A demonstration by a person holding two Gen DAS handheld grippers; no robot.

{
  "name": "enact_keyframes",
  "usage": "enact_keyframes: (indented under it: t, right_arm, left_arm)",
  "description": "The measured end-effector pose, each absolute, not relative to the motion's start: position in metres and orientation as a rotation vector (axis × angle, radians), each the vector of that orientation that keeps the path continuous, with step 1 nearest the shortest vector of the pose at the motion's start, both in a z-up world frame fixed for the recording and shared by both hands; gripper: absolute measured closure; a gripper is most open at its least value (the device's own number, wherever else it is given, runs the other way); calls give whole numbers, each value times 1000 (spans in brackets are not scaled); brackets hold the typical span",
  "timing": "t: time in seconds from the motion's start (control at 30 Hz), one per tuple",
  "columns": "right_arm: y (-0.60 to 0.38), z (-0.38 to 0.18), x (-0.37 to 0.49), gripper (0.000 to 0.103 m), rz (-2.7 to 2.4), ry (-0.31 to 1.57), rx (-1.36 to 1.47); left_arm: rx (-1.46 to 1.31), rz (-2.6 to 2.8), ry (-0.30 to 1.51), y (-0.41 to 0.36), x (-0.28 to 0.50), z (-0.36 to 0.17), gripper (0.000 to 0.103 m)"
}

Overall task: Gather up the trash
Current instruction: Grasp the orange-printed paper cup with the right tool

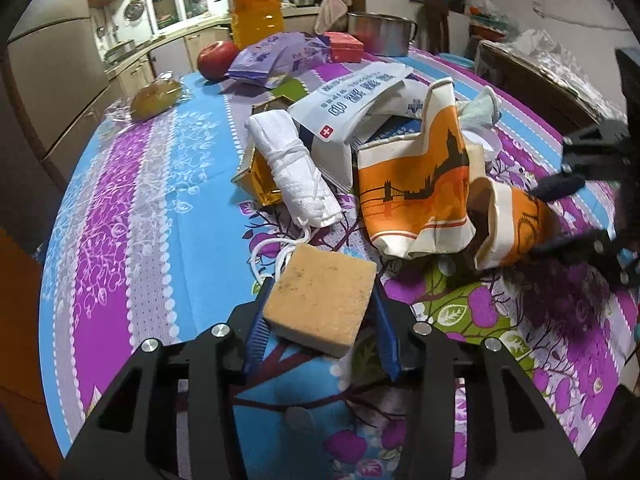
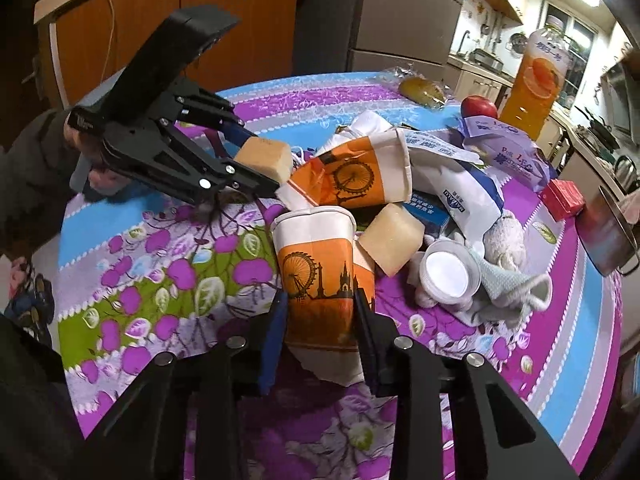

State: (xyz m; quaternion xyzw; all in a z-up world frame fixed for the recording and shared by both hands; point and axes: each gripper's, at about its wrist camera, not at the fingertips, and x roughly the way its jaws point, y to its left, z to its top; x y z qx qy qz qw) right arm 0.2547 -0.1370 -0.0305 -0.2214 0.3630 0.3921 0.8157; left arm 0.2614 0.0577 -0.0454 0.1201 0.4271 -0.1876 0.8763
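- The left gripper [image 1: 320, 320] has its jaws closed on a tan sponge block [image 1: 322, 298], blue pads pressed to both side faces, near the edge of the trash heap on the bench [image 1: 132, 220].
- The right gripper [image 2: 320, 332] has its jaws clamped round the lower body of an orange paper cup [image 2: 320, 268], which stands at the near side of the same heap.
- The rest of the trash lies mid-bench: a crushed second cup [image 2: 360, 176], a white paper bag [image 2: 456, 184], a rolled white cloth [image 1: 296, 172], another sponge block [image 2: 392, 238] and a small lidded pot [image 2: 450, 272].
- An apple [image 1: 216, 59], a juice bottle [image 1: 256, 0] and a steel pot [image 1: 380, 32] sit behind; I'd judge those are not trash.
- To do this well, I'd lift both pieces straight up before swinging away, so the cup does not drag its neighbours.
- The cup wall is thin; squeezing harder would likely crumple it and let it slip.
- The white string [image 1: 276, 248] beside the sponge could snag, so watch it on the rise.
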Motion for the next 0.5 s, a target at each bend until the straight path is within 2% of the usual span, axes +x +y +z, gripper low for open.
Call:
enact_keyframes:
  t: [0.5]
  right_arm:
    - [-190, -7, 208, 70, 573, 645, -53]
  left_arm:
    - [124, -192, 689, 41, 198, 3, 60]
